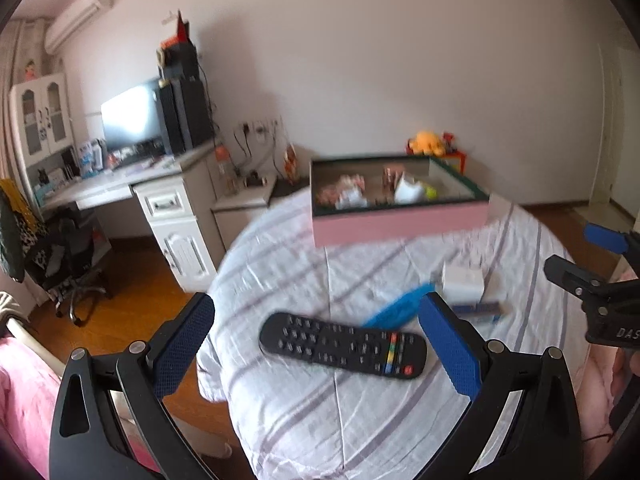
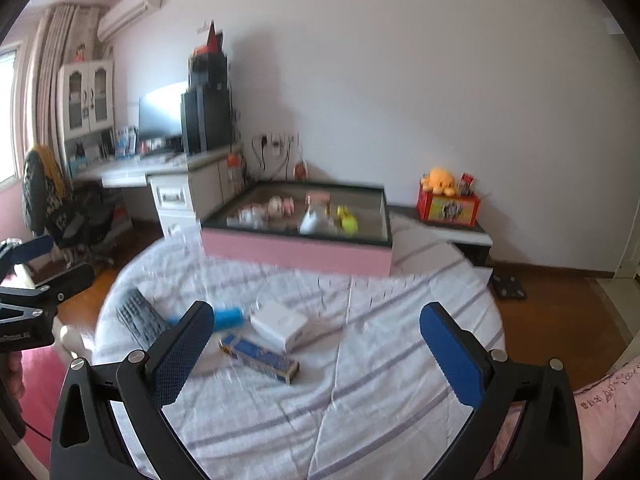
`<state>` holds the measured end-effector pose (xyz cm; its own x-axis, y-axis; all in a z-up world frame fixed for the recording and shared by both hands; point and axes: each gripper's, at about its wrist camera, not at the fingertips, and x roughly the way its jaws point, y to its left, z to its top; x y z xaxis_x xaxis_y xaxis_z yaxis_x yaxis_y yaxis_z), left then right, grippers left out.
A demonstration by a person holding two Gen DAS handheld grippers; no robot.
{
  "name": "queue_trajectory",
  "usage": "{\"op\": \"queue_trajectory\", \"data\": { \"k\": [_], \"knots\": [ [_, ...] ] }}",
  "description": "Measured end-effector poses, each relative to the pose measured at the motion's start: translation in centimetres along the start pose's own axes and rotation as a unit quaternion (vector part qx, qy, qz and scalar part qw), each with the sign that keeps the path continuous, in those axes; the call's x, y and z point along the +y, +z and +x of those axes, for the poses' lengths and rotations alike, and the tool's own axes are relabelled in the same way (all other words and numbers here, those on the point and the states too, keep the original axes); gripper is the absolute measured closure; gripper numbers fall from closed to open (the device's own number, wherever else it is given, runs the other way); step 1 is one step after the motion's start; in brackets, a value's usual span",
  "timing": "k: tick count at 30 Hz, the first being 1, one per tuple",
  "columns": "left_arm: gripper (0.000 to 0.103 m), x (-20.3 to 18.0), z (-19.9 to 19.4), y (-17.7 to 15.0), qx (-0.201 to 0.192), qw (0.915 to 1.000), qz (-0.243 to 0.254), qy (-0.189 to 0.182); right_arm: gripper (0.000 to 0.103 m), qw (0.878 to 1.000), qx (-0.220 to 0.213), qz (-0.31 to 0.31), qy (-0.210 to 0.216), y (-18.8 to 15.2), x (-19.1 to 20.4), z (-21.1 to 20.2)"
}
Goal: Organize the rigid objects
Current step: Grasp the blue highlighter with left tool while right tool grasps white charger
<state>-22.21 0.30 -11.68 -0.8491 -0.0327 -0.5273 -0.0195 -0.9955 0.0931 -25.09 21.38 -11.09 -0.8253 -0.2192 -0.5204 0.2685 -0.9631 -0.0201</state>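
A black remote control (image 1: 342, 346) lies on the white striped sheet (image 1: 360, 420), just ahead of my left gripper (image 1: 316, 316), which stands open and empty above it. Beyond it lie a blue object (image 1: 396, 310), a white square box (image 1: 464, 280) and a long blue carton (image 1: 478, 312). My right gripper (image 2: 316, 320) is open wide and empty, above the same group: long blue carton (image 2: 260, 356), white box (image 2: 280, 324), blue object (image 2: 226, 318), remote (image 2: 142, 318). A pink-sided open box (image 2: 298, 250) with small toys stands farther back.
The sheet-covered surface (image 2: 400, 380) drops off to a wooden floor (image 1: 132, 280) on the left. A white desk (image 1: 160, 184) with a monitor and an office chair (image 1: 68, 256) stand left. A low shelf (image 2: 460, 232) carries a red box with a yellow plush toy.
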Motion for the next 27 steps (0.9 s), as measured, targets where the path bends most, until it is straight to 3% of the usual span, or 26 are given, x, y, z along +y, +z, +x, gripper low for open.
{"op": "queue_trajectory", "data": {
  "k": [7, 13, 19, 22, 24, 27],
  "knots": [
    [0.0, -0.4, 3.3, -2.2, 0.059, 0.9981, 0.007, -0.018, 0.0, 0.997, 0.069, -0.02, 0.01, -2.0, 0.8, 4.1],
    [0.0, -0.9, 4.5, -2.0, 0.066, 0.9976, 0.015, -0.018, 0.0, 0.995, 0.103, -0.012, 0.011, -1.1, 0.8, 7.3],
    [0.0, -1.2, 6.1, -1.2, 0.073, 0.9966, 0.032, -0.019, 0.003, 0.989, 0.137, -0.013, 0.046, 0.0, 1.1, 10.7],
    [0.0, -2.0, 7.0, -0.7, 0.078, 0.9952, 0.053, -0.025, 0.021, 0.986, 0.153, -0.016, 0.058, 0.2, 1.2, 11.9],
    [0.0, -2.6, 7.5, -0.4, 0.08, 0.9942, 0.066, -0.029, 0.047, 0.982, 0.168, -0.016, 0.079, 0.1, 1.0, 12.6],
    [0.0, -3.7, 8.4, 0.0, 0.086, 0.9922, 0.083, -0.034, 0.054, 0.982, 0.171, -0.026, 0.082, -0.1, 0.5, 12.6]
  ]
}}
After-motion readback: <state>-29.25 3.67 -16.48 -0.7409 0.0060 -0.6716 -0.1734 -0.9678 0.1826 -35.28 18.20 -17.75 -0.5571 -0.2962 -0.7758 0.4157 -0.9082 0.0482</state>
